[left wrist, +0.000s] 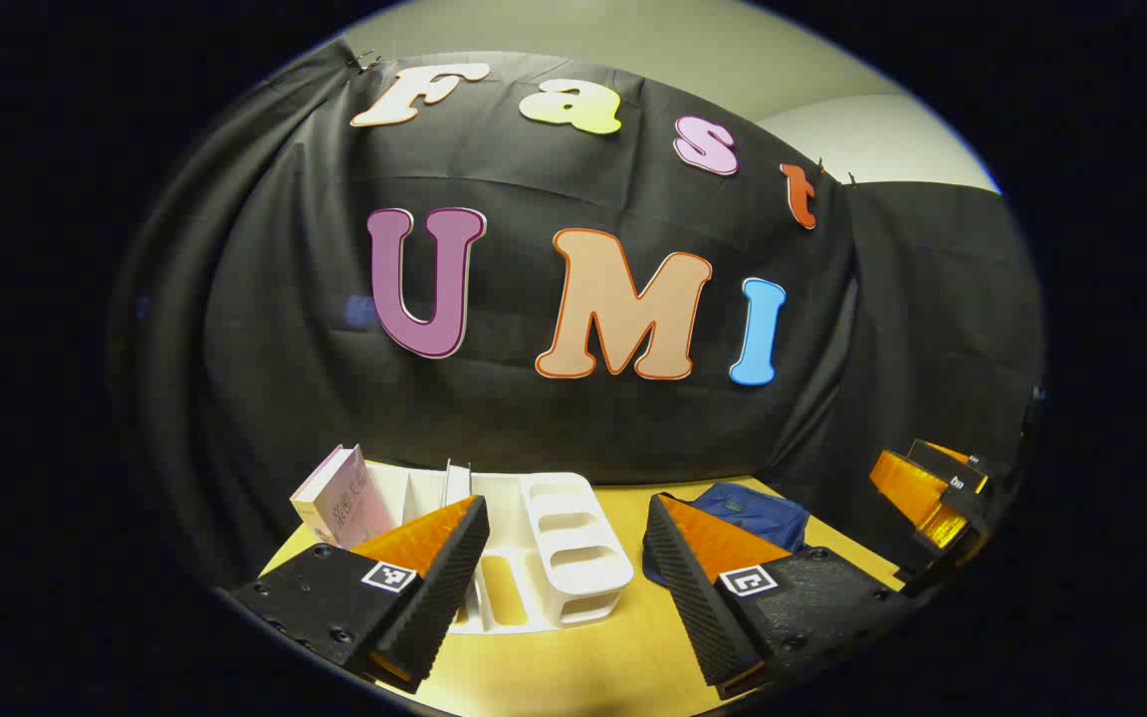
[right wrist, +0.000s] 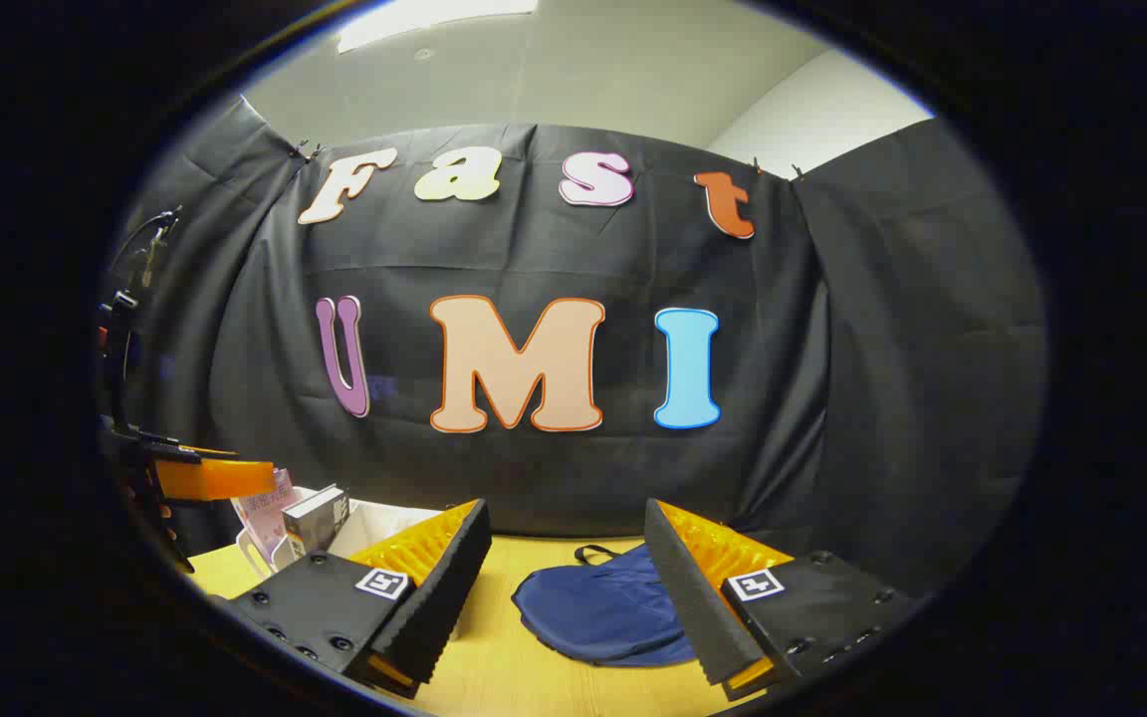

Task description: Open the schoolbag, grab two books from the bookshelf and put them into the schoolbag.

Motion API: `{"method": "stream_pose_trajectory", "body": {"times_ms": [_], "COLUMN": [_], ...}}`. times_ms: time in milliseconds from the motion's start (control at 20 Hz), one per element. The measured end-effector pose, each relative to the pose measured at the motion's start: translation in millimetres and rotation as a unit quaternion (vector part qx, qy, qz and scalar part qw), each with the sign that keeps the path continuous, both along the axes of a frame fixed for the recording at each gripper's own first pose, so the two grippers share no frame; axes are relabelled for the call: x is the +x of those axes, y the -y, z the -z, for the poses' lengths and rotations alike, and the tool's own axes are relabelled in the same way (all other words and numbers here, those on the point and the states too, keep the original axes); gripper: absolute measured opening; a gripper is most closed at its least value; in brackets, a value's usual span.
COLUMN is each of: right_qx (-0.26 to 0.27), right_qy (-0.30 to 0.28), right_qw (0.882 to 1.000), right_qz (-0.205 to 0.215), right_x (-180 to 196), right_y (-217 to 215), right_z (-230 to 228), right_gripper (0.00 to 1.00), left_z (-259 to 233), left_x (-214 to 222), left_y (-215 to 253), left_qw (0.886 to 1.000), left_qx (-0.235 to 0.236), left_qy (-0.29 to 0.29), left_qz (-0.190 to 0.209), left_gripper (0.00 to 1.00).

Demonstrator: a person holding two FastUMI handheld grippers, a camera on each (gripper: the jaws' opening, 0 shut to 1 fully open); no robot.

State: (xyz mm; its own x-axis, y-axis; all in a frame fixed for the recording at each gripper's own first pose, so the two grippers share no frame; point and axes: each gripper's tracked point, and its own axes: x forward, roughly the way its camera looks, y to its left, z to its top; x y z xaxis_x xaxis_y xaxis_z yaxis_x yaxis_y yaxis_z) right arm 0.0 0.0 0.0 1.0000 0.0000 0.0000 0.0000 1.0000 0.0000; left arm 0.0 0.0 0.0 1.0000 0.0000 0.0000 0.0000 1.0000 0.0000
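A white bookshelf rack (left wrist: 573, 558) stands on the wooden table, just beyond my left gripper (left wrist: 569, 508), which is open and holds nothing. A pink book (left wrist: 340, 498) leans in the rack's left end. The blue schoolbag (left wrist: 748, 513) lies flat to the right of the rack. In the right gripper view the schoolbag (right wrist: 598, 612) lies close ahead of my right gripper (right wrist: 567, 510), whose fingers are open and empty above the table. The rack (right wrist: 364, 528) with the pink book (right wrist: 270, 503) and a grey book (right wrist: 320, 518) is to its left.
The yellow wooden table (left wrist: 583, 667) ends at the black cloth wall behind the rack and bag. The right gripper (left wrist: 932, 493) hovers at the far right of the left gripper view. The left gripper (right wrist: 205, 478) sits at the left edge of the right gripper view.
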Motion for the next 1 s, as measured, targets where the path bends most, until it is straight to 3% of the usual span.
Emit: {"method": "stream_pose_trajectory", "body": {"times_ms": [50,1000], "right_qx": [0.000,-0.004], "right_qy": [-0.008,-0.019], "right_qw": [1.000,1.000], "right_qz": [-0.001,-0.018], "right_x": [1.1,41.7], "right_y": [1.9,36.2], "right_z": [3.4,13.3], "right_gripper": [0.96,0.99], "left_z": [1.9,6.6], "left_x": [0.9,28.5], "left_y": [2.3,25.2], "left_qw": [1.000,1.000], "left_qx": [0.002,-0.008], "left_qy": [-0.002,-0.009], "left_qz": [-0.001,-0.023], "left_gripper": [0.94,0.94]}}
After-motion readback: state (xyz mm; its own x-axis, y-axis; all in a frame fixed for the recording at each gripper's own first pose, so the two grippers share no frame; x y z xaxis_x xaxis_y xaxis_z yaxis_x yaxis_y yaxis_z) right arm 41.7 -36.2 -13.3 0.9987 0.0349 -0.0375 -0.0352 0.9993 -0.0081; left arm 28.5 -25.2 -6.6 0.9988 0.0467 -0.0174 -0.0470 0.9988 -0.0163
